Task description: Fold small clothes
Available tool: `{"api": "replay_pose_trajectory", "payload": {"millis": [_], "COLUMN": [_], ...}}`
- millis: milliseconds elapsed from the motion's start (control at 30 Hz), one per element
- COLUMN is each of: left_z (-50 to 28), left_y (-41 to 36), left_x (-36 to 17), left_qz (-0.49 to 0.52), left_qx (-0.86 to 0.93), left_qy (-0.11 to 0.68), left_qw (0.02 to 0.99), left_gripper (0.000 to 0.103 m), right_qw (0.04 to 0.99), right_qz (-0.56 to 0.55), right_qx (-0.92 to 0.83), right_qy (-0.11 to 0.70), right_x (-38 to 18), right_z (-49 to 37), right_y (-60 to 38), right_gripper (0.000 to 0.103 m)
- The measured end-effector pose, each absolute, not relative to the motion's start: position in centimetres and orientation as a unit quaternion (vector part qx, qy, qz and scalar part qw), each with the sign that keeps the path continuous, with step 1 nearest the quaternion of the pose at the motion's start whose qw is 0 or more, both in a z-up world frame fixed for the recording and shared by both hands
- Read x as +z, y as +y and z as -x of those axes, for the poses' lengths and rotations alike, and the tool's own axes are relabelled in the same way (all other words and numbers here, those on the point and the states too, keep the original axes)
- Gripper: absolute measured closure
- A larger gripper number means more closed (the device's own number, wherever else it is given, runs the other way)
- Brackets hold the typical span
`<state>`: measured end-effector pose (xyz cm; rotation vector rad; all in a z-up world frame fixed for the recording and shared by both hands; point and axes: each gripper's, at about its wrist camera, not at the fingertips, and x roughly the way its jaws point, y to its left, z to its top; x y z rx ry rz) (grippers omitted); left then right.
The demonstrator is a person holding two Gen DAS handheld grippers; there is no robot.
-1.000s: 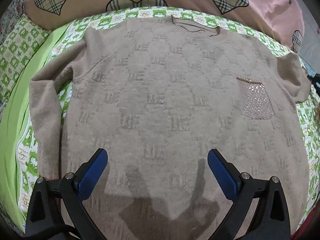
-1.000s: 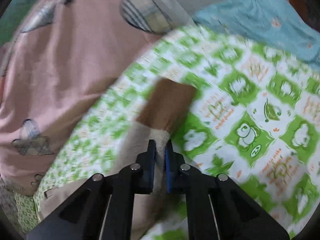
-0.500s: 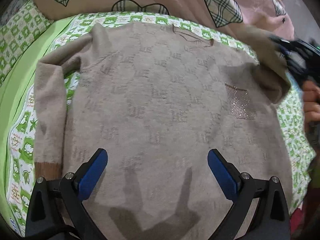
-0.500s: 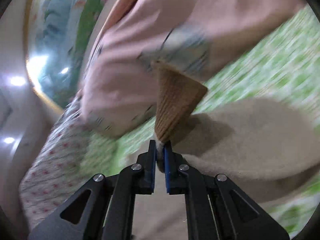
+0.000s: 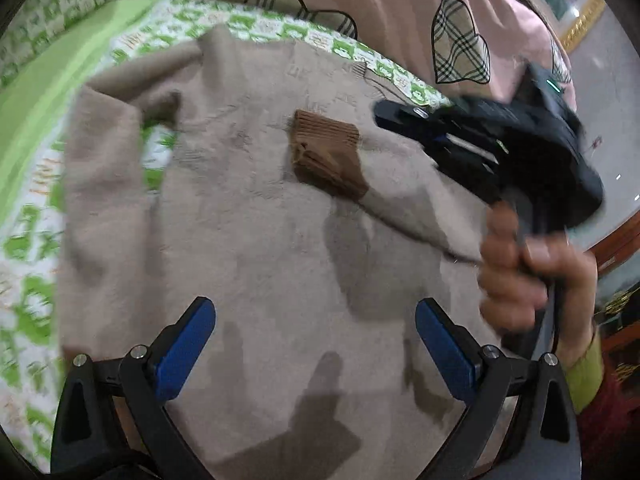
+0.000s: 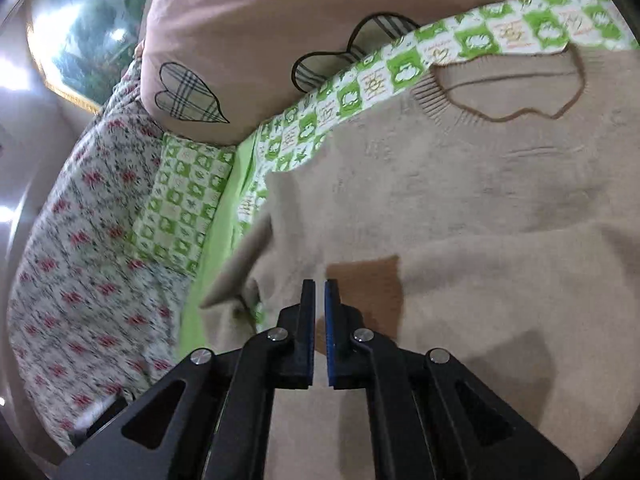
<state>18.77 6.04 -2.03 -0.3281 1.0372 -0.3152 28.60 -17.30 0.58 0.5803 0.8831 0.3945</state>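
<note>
A beige knit sweater (image 5: 248, 248) lies face up on the bed. Its right sleeve is drawn across the chest, and the sleeve's brown ribbed cuff (image 5: 326, 160) rests near the middle. My right gripper (image 6: 319, 282) is shut, with the cuff (image 6: 364, 292) at its tips and trailing off to the right. The left wrist view shows that same right gripper (image 5: 380, 114) blurred, held in a hand (image 5: 528, 272). My left gripper (image 5: 314, 316) hovers open over the sweater's lower part with nothing between its fingers. The left sleeve (image 5: 100, 168) lies along the sweater's left side.
The sweater rests on a green and white checked sheet (image 6: 400, 68). A pink quilt with plaid hearts (image 5: 400, 12) is bunched along the far edge. A floral cover (image 6: 80, 260) and a checked pillow (image 6: 180, 208) lie off to the left in the right wrist view.
The right gripper has carried the right sleeve from the sweater's outer side over onto the chest. The left gripper has shifted and turned a little, staying open.
</note>
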Motion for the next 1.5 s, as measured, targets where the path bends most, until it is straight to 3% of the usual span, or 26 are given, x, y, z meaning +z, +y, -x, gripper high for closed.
{"api": "replay_pose_trajectory", "payload": {"millis": [233,367,467,500,533,567,767,1000,1200,1433,1467,1500], "left_z": [-28.0,-31.9,-33.5,-33.9,-34.1,-34.0,-31.2,-34.1,-32.2,-32.1,-32.2,-32.3], "left_y": [2.8,0.9,-0.1,-0.2,-0.4,-0.2,2.1,7.3,6.3,6.8,6.7,6.5], "left_x": [-4.8,-4.8,-4.3,-4.2,-4.0,-3.6,2.8,-2.7,-3.0,-3.2,-3.1,-3.1], "left_qz": [0.203,0.175,0.153,0.145,0.141,0.146,0.128,0.127,0.126,0.139,0.133,0.131], "left_qx": [-0.174,-0.155,-0.153,-0.153,-0.160,-0.167,-0.168,-0.085,-0.107,-0.115,-0.116,-0.119], "left_qy": [0.511,0.486,0.470,0.470,0.476,0.485,0.390,0.438,0.429,0.436,0.437,0.439], "left_qw": [0.817,0.842,0.856,0.857,0.853,0.846,0.896,0.886,0.888,0.881,0.882,0.881], "left_gripper": [0.004,0.008,0.037,0.060,0.094,0.099,0.099,0.098,0.096,0.096,0.096,0.096], "right_qw": [0.877,0.882,0.879,0.876,0.874,0.873,0.885,0.886,0.867,0.875,0.876,0.877], "right_qz": [-0.272,-0.292,-0.313,-0.327,-0.337,-0.342,-0.335,-0.284,-0.267,-0.297,-0.300,-0.303], "right_qx": [0.124,0.073,0.037,0.025,0.018,0.011,-0.017,-0.090,-0.118,-0.087,-0.088,-0.089], "right_qy": [0.376,0.363,0.358,0.354,0.350,0.346,0.323,0.355,0.405,0.372,0.366,0.363], "right_x": [3.0,2.8,2.2,1.9,1.8,1.7,2.9,3.5,2.9,4.0,4.1,4.3], "right_z": [-21.5,-16.7,-13.9,-12.9,-12.3,-11.8,-10.8,-12.7,-17.0,-17.6,-17.3,-17.1], "right_y": [-22.2,-25.3,-27.3,-28.3,-28.8,-29.2,-31.7,-35.2,-38.2,-38.8,-38.9,-38.9], "right_gripper": [0.098,0.098,0.098,0.098,0.098,0.098,0.098,0.098,0.097,0.097,0.095,0.083]}}
